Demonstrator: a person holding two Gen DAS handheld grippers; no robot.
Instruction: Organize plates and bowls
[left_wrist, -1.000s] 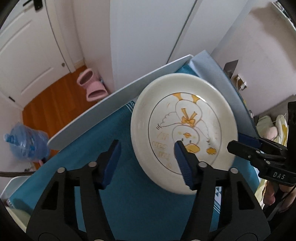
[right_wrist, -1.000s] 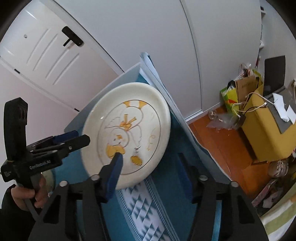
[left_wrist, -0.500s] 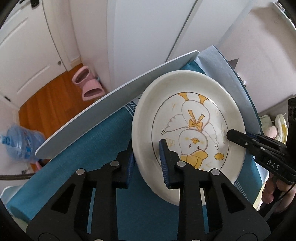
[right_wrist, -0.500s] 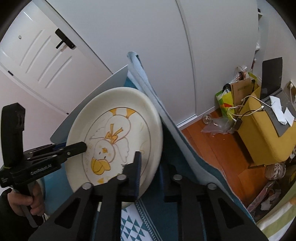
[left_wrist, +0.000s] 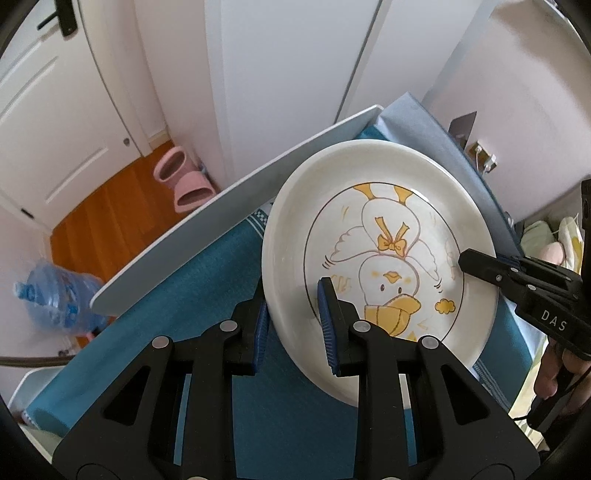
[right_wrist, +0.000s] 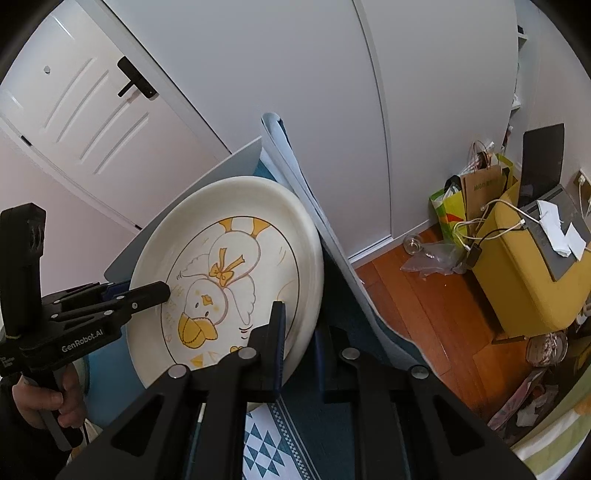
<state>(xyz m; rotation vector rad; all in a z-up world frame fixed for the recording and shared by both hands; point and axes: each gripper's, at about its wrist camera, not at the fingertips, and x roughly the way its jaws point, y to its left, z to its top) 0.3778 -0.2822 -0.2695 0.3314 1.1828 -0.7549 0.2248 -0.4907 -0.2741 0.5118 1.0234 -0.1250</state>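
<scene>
White wardrobe doors and a wood floor lie beyond the desk (left_wrist: 207, 243), which is draped in a teal cloth (left_wrist: 192, 295). I hold the duck plate (left_wrist: 376, 258) between my two grippers, tilted above the cloth; whether any part of it touches the desk I cannot tell. My left gripper (left_wrist: 293, 325) pinches the plate's left rim, one blue pad on the upper face and the other beneath the rim. My right gripper (right_wrist: 299, 350) pinches the opposite rim the same way, one finger over the painted face, the other behind the edge. So the plate spans the gap between my hands, rim to rim, its face turned up toward me and the duck's feet pointing away. Neither hand is nearer; both are on it. I judge that the next move depends on carrying both hands together and keeping the plate level.
</scene>
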